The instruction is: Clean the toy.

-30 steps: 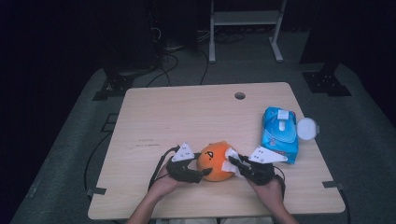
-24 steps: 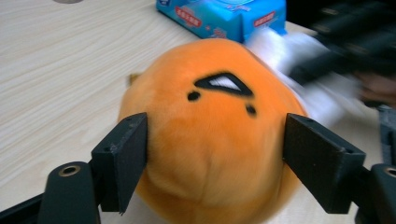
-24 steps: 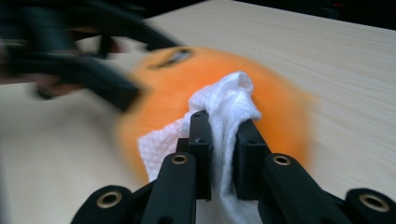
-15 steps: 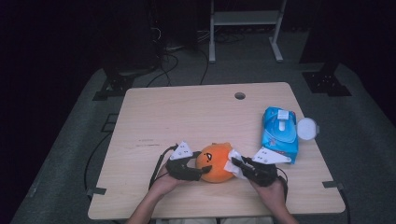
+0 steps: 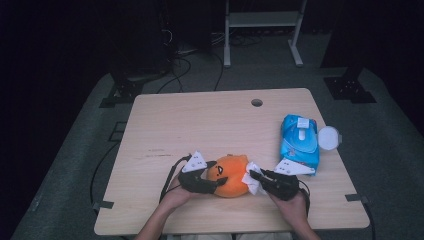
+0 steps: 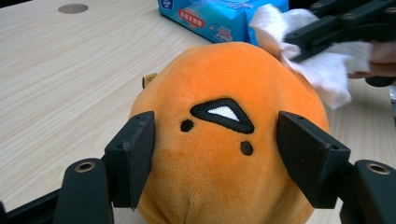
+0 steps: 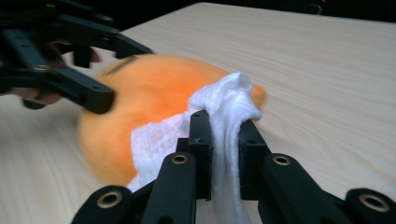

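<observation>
while your left gripper point(image 6: 219, 154) clamps the orange plush point(image 6: 224, 140) to steady it, your right gripper point(image 7: 223, 135) (jaws pinching a white wipe point(image 7: 229, 112)) rubs its side.

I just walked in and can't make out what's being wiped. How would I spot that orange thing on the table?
Look at the near edge of the wooden table, just in front of the person's hands. Between the two black grippers sits a round orange plush, left of the blue wipes pack. It is the one soft, bright orange thing, with a small stitched face, and a white wipe is pressed to its side.
</observation>
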Demonstrator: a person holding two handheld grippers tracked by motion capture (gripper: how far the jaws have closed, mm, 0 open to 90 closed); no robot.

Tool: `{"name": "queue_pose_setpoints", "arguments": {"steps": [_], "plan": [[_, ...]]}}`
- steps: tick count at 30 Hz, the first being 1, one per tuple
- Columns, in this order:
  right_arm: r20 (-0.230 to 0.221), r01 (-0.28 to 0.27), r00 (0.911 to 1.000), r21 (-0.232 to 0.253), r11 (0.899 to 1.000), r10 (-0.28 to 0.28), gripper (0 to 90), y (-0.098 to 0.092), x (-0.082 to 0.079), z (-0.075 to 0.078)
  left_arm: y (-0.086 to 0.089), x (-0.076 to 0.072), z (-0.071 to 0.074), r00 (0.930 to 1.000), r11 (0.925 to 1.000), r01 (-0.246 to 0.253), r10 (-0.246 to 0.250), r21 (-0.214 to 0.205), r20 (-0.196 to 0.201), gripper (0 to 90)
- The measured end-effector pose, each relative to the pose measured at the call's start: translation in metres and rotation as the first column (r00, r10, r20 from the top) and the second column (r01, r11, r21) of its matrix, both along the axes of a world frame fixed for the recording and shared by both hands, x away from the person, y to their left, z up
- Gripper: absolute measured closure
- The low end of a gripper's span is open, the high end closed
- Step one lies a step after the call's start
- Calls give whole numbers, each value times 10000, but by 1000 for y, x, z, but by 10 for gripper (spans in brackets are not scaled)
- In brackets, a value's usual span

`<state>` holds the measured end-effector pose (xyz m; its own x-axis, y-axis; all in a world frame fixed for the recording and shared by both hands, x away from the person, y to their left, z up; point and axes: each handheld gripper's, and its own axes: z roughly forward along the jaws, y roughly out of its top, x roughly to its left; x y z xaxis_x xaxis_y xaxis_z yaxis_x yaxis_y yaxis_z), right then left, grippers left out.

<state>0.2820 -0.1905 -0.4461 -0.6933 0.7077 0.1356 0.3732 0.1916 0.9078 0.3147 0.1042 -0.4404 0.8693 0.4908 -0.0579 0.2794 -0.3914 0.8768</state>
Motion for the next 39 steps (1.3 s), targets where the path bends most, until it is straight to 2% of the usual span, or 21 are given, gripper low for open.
{"name": "queue_pose_setpoints", "arguments": {"steps": [3,7,10,13,16,18,21,24,25,28,30,34,35,37,39], "plan": [[-155,159,9998,-27,9999,-160,793,-2,1,-3,0,0,-1,10000,10000,30,-30,-16,6,301],[85,-225,9997,190,9996,223,793,9,-3,2,0,-1,-2,9999,9999,111,-112,70,55,300],[58,-282,9996,366,9989,280,794,8,0,1,0,-1,-2,9999,9999,117,-117,15,19,301],[-316,149,9994,393,9991,-137,794,-1,6,-7,-1,-1,-2,9998,9999,170,-170,28,52,302],[-493,292,9984,475,9984,-269,794,-4,8,-11,-2,-3,-2,9998,9998,202,-202,69,78,302],[-416,219,9989,536,9983,-197,794,0,5,-7,-3,-4,-2,9995,9995,270,-272,145,140,302],[-23,-321,9995,765,9965,324,793,9,-2,3,-6,-6,-1,9988,9990,394,-399,202,280,303],[177,-452,9989,542,9975,443,794,15,-2,5,-6,-7,-1,9985,9987,414,-424,285,344,307],[105,-396,9992,571,9976,391,794,13,-1,3,-6,-7,-1,9985,9987,433,-442,253,335,309],[-291,233,9993,534,9983,-218,794,-1,7,-6,-7,-8,0,9981,9986,474,-483,251,378,310],[-550,325,9981,751,9966,-284,794,-4,8,-10,-9,-10,1,9975,9980,534,-549,338,444,309],[-193,-129,9997,910,9958,148,793,6,1,0,-12,-13,1,9958,9970,617,-647,460,651,308],[31,-342,9994,865,9957,341,793,10,-1,5,-12,-13,1,9954,9967,659,-689,468,661,308],[188,-508,9986,744,9959,496,793,14,-2,9,-13,-14,1,9951,9966,671,-702,470,694,309],[78,-334,9994,646,9974,330,793,11,0,5,-13,-14,2,9950,9966,699,-727,429,685,310]]}}
